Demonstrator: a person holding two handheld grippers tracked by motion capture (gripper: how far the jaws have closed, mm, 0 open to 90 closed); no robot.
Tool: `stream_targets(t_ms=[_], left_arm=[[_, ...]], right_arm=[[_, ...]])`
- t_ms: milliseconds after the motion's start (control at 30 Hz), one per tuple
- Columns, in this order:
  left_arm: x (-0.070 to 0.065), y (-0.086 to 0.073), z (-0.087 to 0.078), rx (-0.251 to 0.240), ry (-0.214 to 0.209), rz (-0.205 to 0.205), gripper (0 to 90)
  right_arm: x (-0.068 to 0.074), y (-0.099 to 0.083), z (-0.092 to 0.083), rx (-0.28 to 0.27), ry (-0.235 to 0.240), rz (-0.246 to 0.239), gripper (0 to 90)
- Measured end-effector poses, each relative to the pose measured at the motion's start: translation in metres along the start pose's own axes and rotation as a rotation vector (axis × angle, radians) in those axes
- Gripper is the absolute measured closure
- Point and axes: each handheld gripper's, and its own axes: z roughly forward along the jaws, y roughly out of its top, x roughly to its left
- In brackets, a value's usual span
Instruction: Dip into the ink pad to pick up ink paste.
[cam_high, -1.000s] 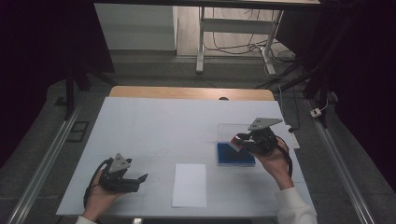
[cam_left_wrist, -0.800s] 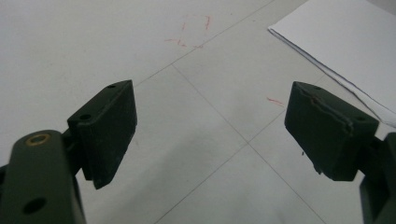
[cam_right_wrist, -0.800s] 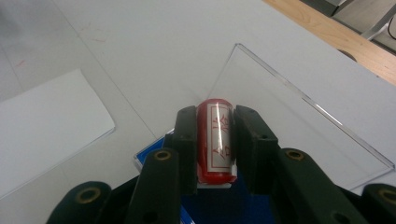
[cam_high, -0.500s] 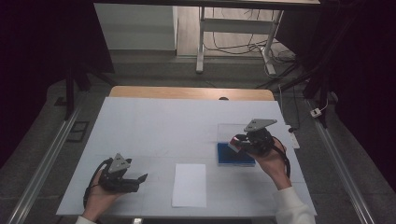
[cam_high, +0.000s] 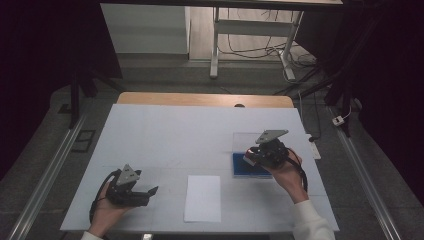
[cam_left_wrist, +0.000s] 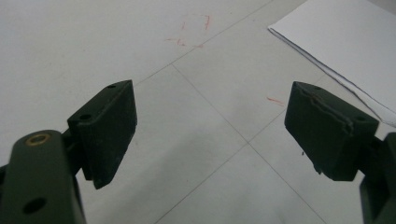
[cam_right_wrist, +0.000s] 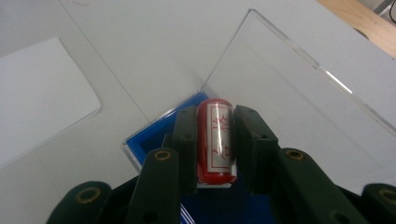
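While the left gripper (cam_high: 150, 191) gapes, the right gripper (cam_right_wrist: 215, 128) clamps 1 red stamp (cam_right_wrist: 215, 135) above 1 blue case (cam_right_wrist: 154, 135).

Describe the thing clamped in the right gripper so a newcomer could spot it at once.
Start at the white table, then find the blue box with a clear hinged lid at its right. Just above it, the right gripper clamps a small red-and-white cylinder stamp, the only red thing there.
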Motion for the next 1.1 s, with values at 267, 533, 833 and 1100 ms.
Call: stream_targets(t_ms=[267,533,833,1100], left_arm=[[0.0,0.0,0.0,0.004,0.0,0.004,17.2],[0.001,-0.001,0.001,0.005,-0.001,0.003,17.3],[0.001,-0.001,0.0,0.005,0.001,0.003,17.3],[0.001,-0.001,0.0,0.005,0.0,0.005,17.3]], right_arm=[[0.0,-0.005,0.01,0.051,-0.011,0.0,70.0],[0.0,-0.007,0.016,0.069,-0.009,-0.004,70.0],[0.0,-0.008,0.018,0.076,-0.008,-0.005,70.0],[0.0,-0.009,0.02,0.088,-0.018,-0.006,70.0]])
